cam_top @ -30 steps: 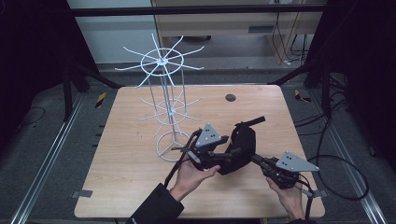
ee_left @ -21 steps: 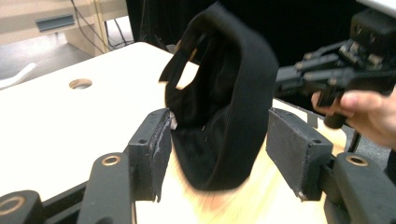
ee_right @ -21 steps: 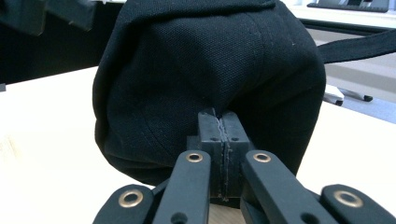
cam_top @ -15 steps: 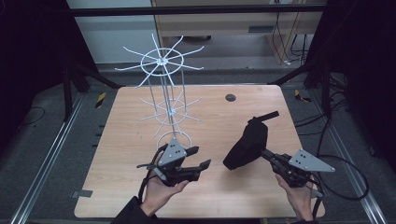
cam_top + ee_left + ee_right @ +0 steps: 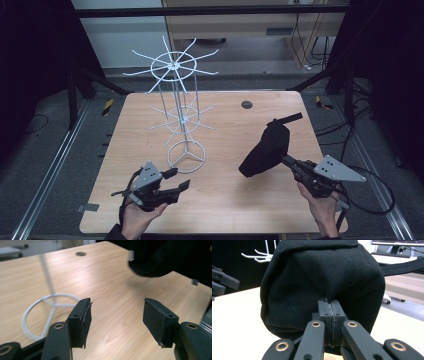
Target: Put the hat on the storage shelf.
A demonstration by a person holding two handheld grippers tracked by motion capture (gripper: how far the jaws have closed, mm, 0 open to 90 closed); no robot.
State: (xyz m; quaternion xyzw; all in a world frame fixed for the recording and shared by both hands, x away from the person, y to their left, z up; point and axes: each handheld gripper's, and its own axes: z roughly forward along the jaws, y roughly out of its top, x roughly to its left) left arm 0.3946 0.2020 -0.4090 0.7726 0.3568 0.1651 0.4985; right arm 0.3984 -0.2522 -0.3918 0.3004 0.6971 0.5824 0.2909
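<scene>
1. Your left gripper [image 5: 172, 186] had let go of the cap and pulled back to the table's near-left edge; its jaws stood apart and empty, pads [image 5: 83, 320] matte and ribbed.
2. The white wire rack [image 5: 179, 107], thin spokes on a ring base, stood untouched behind it on the pale wood-grain table [image 5: 225, 200].
3. Your right gripper [image 5: 295, 169] alone carried the black cap [image 5: 266, 147], jaws pinched together on its woven canvas, lifted right of centre. I'd judge hanging it came next.
</scene>
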